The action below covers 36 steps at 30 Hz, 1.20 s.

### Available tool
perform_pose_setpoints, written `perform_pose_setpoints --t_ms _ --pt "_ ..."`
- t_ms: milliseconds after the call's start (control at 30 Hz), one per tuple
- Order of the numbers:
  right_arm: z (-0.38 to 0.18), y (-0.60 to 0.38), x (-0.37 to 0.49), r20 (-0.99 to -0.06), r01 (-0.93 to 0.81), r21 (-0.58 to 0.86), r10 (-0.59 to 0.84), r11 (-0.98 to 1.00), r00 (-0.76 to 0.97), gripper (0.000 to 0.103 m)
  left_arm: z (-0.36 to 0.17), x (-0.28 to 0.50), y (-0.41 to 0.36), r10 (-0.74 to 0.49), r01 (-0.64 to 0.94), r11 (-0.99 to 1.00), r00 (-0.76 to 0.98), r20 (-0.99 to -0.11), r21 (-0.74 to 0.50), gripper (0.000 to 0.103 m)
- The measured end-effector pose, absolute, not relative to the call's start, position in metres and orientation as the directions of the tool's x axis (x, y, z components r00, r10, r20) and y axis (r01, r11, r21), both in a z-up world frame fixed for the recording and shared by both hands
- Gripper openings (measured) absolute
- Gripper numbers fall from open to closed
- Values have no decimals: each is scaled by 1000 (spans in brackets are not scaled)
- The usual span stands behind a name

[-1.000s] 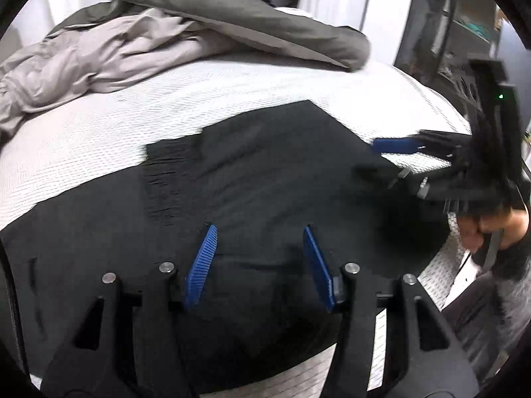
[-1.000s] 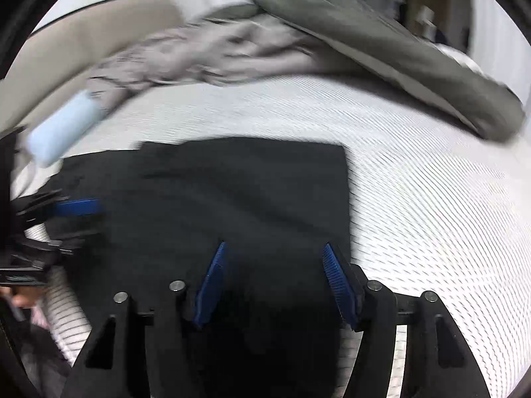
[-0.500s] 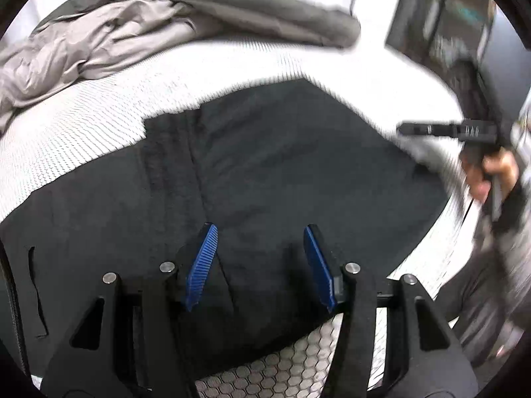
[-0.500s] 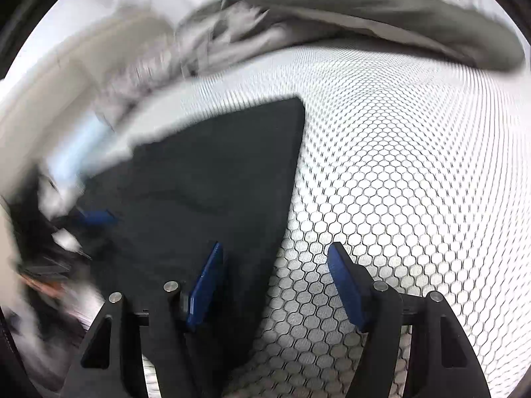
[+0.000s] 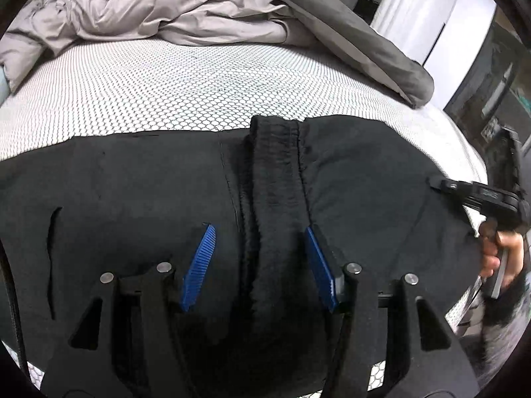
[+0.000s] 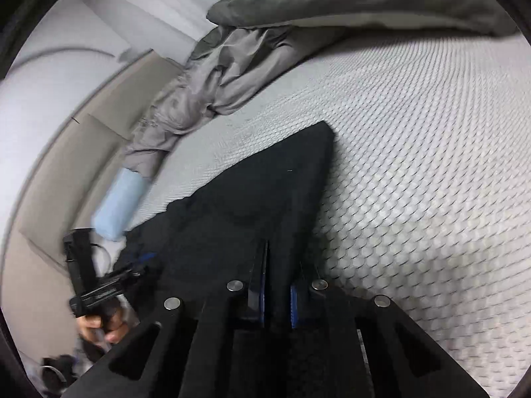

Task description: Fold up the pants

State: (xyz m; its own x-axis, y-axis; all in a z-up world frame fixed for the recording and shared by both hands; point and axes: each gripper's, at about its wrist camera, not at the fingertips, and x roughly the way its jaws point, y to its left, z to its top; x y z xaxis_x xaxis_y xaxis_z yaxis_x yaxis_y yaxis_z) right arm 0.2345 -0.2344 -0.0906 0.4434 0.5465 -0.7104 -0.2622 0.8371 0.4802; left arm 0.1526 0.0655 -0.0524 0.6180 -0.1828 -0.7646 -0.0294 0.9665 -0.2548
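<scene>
Here the black pants lie flat across the near part of the bed, on its white honeycomb-patterned cover, with the elastic waistband running toward the camera in the left wrist view. The left gripper hovers over that waistband, its blue fingers about half open on either side of it and pressing on nothing. The right gripper has just been closing, and its fingers now pinch a fold of the black cloth at the pants' edge. A rumpled grey duvet is heaped at the far side of the bed, well apart from the pants. A pale blue pillow lies beside it.
</scene>
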Motion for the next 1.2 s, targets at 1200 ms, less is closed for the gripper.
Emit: perform_pose_setpoints --t_ms 1200 --pt "-113 -148 157 -808 -507 163 409 847 424 40 -69 155 -70 -377 416 892 472 -797 -175 50"
